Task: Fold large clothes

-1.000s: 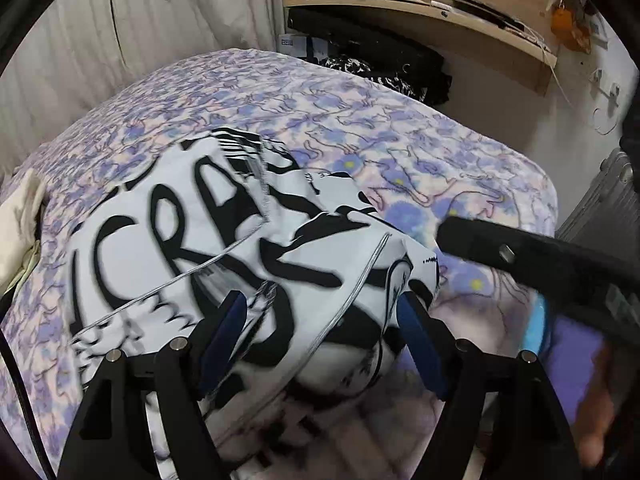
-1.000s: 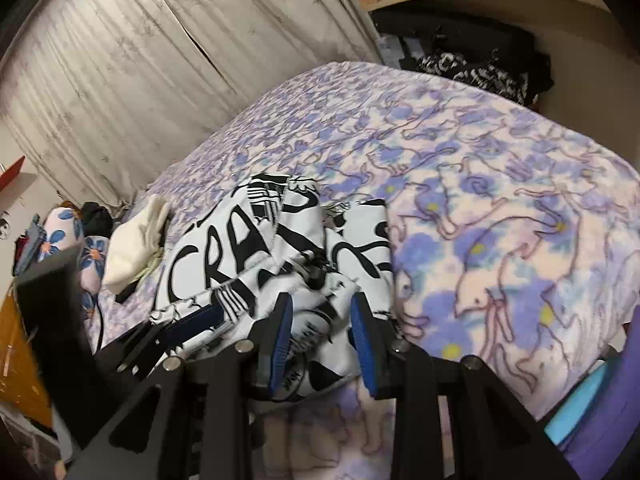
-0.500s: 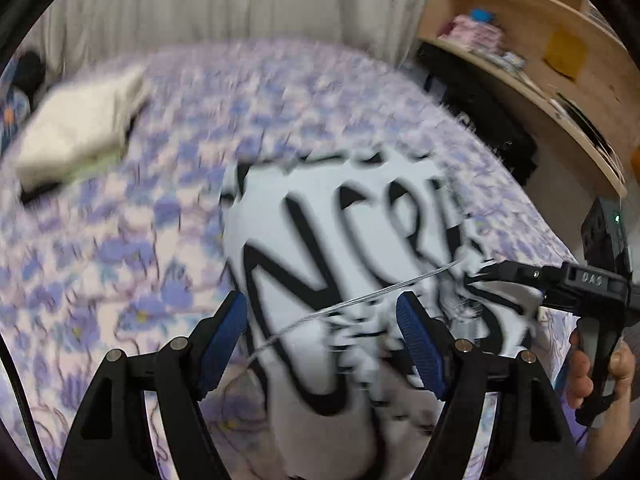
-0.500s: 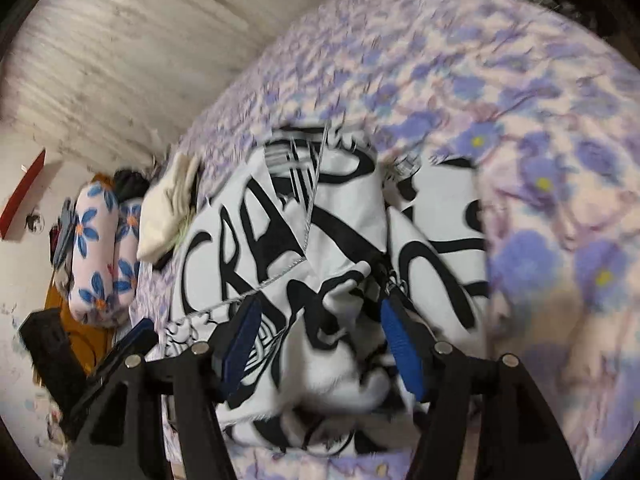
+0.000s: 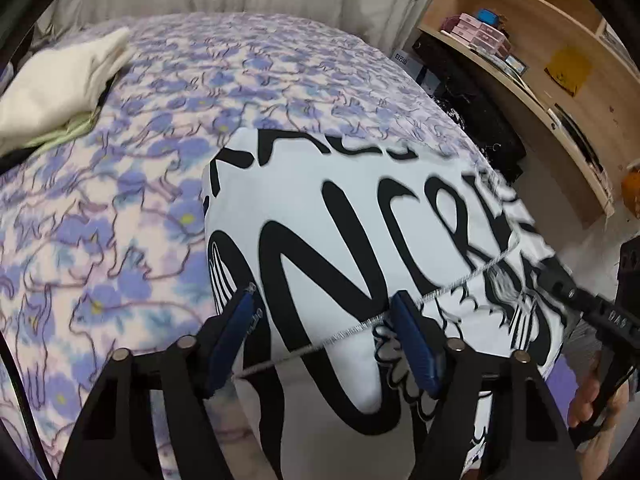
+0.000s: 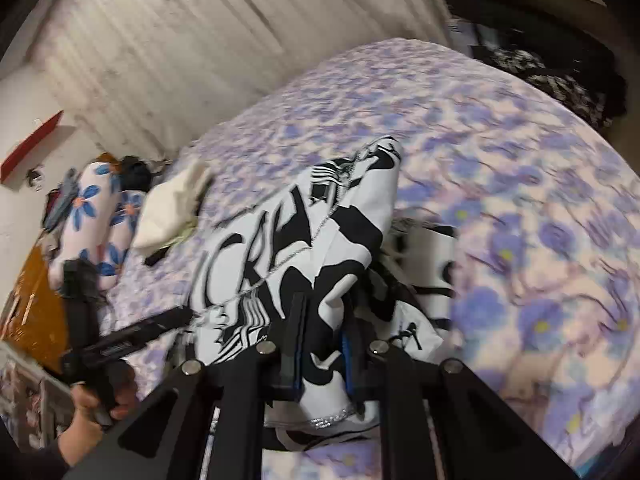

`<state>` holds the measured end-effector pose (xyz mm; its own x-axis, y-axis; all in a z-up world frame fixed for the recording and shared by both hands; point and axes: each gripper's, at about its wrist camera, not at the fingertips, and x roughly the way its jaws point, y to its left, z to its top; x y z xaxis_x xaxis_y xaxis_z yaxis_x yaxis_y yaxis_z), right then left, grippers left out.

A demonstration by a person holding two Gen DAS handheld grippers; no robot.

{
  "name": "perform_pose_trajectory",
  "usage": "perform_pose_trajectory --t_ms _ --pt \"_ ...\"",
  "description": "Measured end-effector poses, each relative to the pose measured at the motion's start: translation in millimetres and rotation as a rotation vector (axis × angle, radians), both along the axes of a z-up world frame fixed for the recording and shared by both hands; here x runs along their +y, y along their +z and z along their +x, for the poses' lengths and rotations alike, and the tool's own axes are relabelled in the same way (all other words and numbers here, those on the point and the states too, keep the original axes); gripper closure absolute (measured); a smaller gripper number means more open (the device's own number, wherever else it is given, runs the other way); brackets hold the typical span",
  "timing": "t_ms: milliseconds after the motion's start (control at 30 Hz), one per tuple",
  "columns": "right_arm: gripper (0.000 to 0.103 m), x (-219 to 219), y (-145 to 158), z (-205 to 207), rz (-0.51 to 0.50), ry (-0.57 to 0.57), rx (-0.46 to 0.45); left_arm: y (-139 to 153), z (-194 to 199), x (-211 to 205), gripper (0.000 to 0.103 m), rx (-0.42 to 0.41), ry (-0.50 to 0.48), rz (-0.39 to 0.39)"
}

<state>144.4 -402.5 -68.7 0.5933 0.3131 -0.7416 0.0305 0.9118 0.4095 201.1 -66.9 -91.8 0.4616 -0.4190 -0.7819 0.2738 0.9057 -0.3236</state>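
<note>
My right tool is clenched on a bunched fold of the shirt, white cloth with big black letters; the fabric is squeezed between its two blue pads and spills out toward me below them. In the left wrist view that same tool reaches in from the right side and meets the shirt at its right edge.

My left tool stands released, its blue pads well apart, with a pale stitched seam of the shirt running across the gap between them. From the pictures I cannot tell whether either pad touches the cloth. In the right wrist view the left tool points at the shirt's near left edge, my left hand wrapped round its handle.

The shirt lies on the bed, on a cover printed with purple flowers, toward the near side and partly spread, partly rumpled. A folded cream cloth sits well apart from it at the far left. Beyond the bed hangs a pale curtain, and a wooden shelf runs along the right.
</note>
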Motion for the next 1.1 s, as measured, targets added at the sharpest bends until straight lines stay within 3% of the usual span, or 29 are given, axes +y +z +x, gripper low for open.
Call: perform_pose_trajectory --t_ms 167,233,300,433,567,700,867,933,1000,1100 --pt "0.089 -13 -68 10 0.004 -0.086 0.132 -14 -3 -30 0.04 -0.055 -0.027 0.146" --pt "0.089 -20 -74 10 0.037 -0.12 0.146 -22 -5 -42 0.04 -0.089 -0.034 0.231" --pt "0.089 -18 -68 12 0.021 -0.124 0.159 -24 -6 -46 0.04 -0.099 -0.031 0.256" --pt "0.077 -14 -48 19 -0.048 -0.124 0.186 -21 -9 -44 0.04 -0.113 -0.035 0.234" --pt "0.058 -20 -18 27 -0.092 -0.169 0.101 -14 -9 -41 0.04 -0.112 -0.037 0.196" --pt "0.058 -11 0 56 -0.09 -0.14 0.04 11 -6 -32 0.042 -0.147 -0.014 0.118" --pt "0.058 27 7 96 -0.076 -0.042 -0.003 21 21 -26 0.058 -0.133 0.049 0.099" --pt "0.058 46 1 113 -0.072 0.012 -0.005 11 37 -28 0.077 -0.091 0.078 0.114" --pt "0.058 59 -10 129 -0.082 0.041 0.015 -2 49 -30 0.086 -0.054 0.097 0.104" --pt "0.058 58 -33 146 -0.114 0.03 0.072 -8 58 -33 0.087 -0.077 0.111 0.109"
